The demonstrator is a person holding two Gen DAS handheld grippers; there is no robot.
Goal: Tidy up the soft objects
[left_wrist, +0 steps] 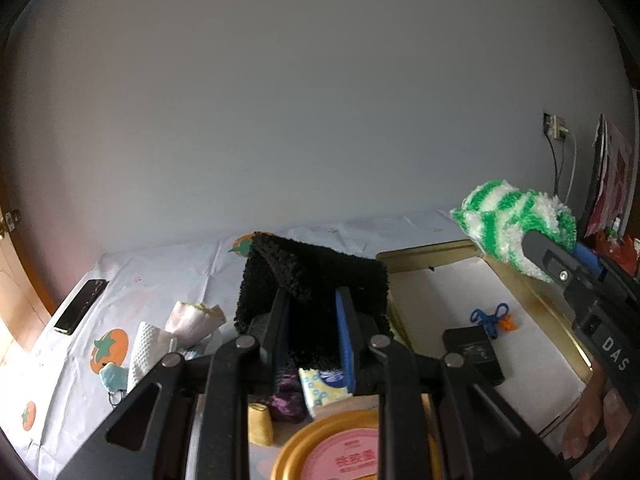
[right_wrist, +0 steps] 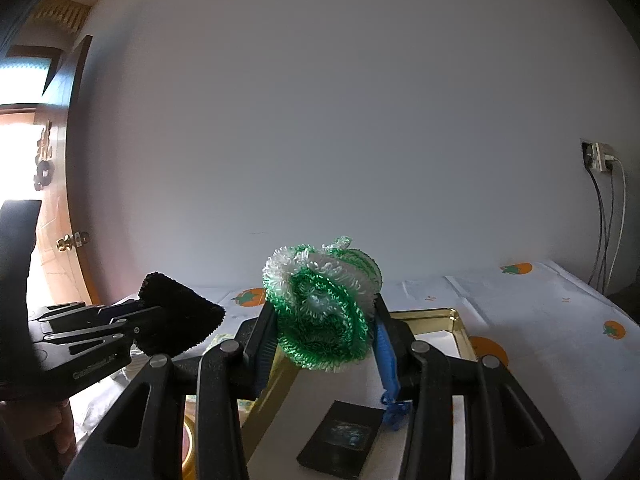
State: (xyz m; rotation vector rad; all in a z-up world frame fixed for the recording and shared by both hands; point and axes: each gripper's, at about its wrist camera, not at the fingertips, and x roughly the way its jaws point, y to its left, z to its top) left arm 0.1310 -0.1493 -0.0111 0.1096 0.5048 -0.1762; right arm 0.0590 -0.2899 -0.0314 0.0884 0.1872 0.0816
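Above a table [left_wrist: 192, 268] covered in a pale cloth printed with orange fruit, the left wrist view looks along the left gripper [left_wrist: 312, 336]. Its jaws are clenched on a black fuzzy cloth [left_wrist: 320, 276], which is held up off the table and droops over the fingertips. Below it, on the table, lie a folded white towel [left_wrist: 146, 346], a crumpled pale rag [left_wrist: 196, 314], a small yellow tissue pack [left_wrist: 322, 390], a purple soft item [left_wrist: 286, 398] and a round gold-rimmed lid [left_wrist: 340, 448]. To the right sits a gold-rimmed tray [left_wrist: 424, 249] with a white floor, holding a black box [left_wrist: 474, 350] and a small blue clip [left_wrist: 490, 316]. At the far right the right gripper [left_wrist: 536, 258] holds a green and white fluffy scrubber [left_wrist: 512, 220] in the air over the tray's far edge.

Through the right wrist view, the right gripper [right_wrist: 324, 340] has its jaws grasping the green and white fluffy scrubber [right_wrist: 320, 308], squeezed between them, well above the tray [right_wrist: 456, 318]. The black box [right_wrist: 340, 440] lies on the tray below. At the left, the left gripper [right_wrist: 140, 322] carries the black fuzzy cloth [right_wrist: 180, 312] at about the same height.

Both soft items appear to be in mid-carry, lifted but not yet set down. The next move likely calls for lowering each over its chosen spot, then releasing without snagging the loops.
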